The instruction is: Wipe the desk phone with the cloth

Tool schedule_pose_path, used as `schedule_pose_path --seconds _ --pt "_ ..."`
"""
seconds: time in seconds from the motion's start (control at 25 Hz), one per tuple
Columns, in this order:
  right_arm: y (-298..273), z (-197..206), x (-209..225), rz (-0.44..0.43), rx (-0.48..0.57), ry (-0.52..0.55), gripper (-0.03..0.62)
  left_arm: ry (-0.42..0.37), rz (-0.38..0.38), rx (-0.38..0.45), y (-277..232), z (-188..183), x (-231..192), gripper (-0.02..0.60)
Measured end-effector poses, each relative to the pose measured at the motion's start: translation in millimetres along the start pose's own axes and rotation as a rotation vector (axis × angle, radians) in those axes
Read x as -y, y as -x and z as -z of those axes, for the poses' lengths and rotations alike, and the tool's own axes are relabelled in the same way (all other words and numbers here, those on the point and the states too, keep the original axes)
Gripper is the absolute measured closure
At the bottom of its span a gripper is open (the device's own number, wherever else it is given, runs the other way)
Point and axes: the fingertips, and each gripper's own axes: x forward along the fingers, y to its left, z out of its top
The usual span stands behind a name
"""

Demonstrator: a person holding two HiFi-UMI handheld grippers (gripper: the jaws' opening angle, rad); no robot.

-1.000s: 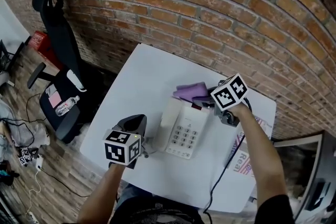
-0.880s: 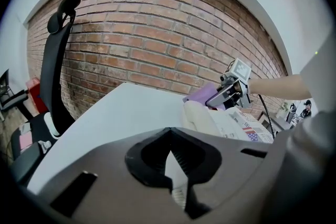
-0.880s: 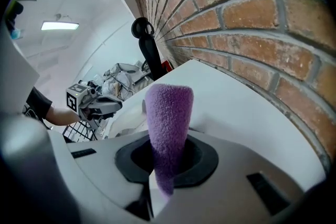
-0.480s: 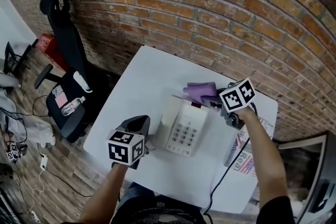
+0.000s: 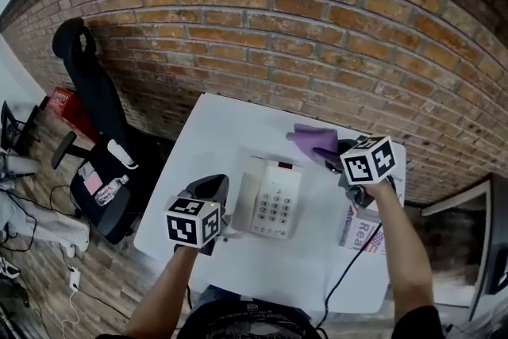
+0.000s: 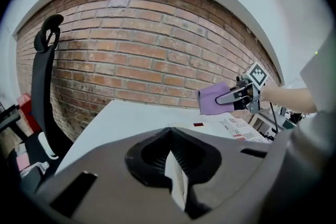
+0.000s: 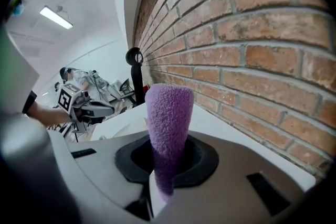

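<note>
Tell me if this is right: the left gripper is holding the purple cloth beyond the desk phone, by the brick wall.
No, the right gripper holds the purple cloth; the right gripper view shows it pinched in those jaws. It is beyond the desk phone, by the brick wall, as you said.

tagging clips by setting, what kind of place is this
Probably an office or similar workspace: a desk phone sits on a white table, a black office chair stands beside it on a wood floor, and a bare brick wall runs behind.
</note>
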Motion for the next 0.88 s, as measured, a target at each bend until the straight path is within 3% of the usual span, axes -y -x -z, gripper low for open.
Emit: schedule_pose_path --seconds 0.6,0.88 --pt "117 -18 -34 0.388 0.337 -0.064 0.549 -0.084 0.141 0.120 6 -69 19 0.577" --pt "145 -8 -43 0.524 0.467 -0.102 0.549 -0.093 0.137 0.157 12 -82 17 0.577"
